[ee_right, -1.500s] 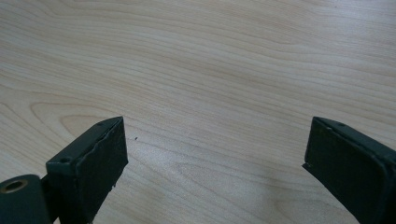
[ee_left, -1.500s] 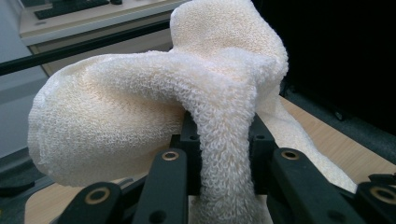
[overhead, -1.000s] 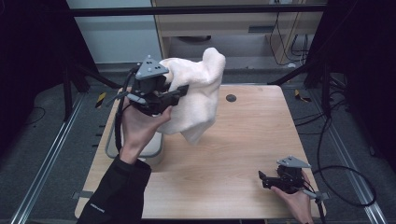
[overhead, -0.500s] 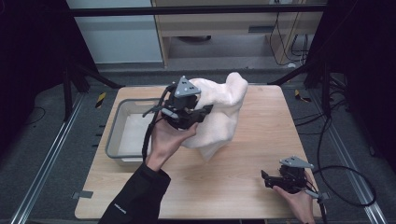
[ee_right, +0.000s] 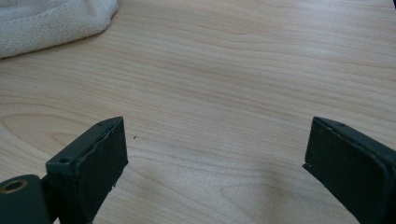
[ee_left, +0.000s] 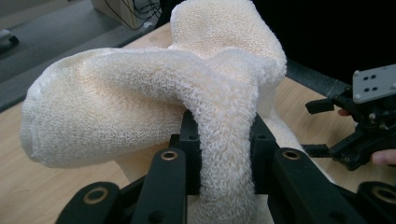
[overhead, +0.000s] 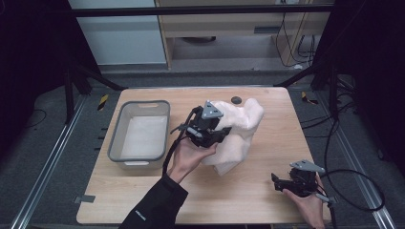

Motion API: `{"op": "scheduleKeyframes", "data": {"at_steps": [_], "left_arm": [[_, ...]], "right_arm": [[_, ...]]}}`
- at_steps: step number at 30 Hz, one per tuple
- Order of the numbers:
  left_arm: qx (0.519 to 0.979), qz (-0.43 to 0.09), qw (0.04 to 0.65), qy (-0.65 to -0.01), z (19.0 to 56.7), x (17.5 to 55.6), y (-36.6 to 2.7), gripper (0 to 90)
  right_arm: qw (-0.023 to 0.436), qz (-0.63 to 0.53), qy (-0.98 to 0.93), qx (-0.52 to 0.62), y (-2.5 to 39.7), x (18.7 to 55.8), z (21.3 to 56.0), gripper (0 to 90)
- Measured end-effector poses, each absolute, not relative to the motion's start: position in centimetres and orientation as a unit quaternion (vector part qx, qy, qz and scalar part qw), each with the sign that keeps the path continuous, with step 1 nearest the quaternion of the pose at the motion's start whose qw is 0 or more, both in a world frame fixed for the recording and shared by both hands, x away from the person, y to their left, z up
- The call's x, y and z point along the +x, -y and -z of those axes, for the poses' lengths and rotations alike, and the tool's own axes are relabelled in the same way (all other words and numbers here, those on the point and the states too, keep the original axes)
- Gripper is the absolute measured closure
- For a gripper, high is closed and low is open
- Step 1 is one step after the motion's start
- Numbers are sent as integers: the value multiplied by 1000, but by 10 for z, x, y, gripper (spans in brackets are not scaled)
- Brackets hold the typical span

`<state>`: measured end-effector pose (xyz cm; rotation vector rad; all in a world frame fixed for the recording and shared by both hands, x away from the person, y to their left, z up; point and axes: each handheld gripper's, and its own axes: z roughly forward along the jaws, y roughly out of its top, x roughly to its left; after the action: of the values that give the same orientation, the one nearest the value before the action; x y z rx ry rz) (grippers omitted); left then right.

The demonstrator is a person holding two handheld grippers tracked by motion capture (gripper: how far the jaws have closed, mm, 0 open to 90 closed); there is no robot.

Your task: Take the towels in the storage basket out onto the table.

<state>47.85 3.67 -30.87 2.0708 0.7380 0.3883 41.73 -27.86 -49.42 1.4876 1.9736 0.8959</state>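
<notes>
My left gripper [overhead: 210, 131] pinches a bunched fold of the towel [overhead: 236, 133] mid-table to carry it; my right gripper [overhead: 286, 183] waits gaping and empty near the front right corner.

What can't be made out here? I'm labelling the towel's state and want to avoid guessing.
- Towel: in the high view the left tongs and hand cover its gripped part.
- Towel's lower end: cut off by the bottom edge in the left gripper view.
- Small dark object by the table's far edge: too small to identify.
</notes>
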Motion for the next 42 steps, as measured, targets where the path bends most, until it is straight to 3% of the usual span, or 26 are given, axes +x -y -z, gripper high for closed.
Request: {"op": "scheduleKeyframes", "data": {"at_steps": [15,25,29,34,42], "left_arm": [[851,-111,399,-323,386,492,-31,704],[854,-108,391,-326,411,490,-27,667],[858,-110,388,-319,419,489,-24,616],[865,-105,372,-319,427,491,-22,463],[868,-101,375,-310,420,482,-34,302]], "right_arm": [[254,-318,-734,544,278,419,498,52],[253,-316,-735,543,277,419,499,51],[253,-315,-737,542,277,419,499,51],[251,-314,-740,540,276,419,500,51],[252,-312,-742,538,276,419,500,51]]}}
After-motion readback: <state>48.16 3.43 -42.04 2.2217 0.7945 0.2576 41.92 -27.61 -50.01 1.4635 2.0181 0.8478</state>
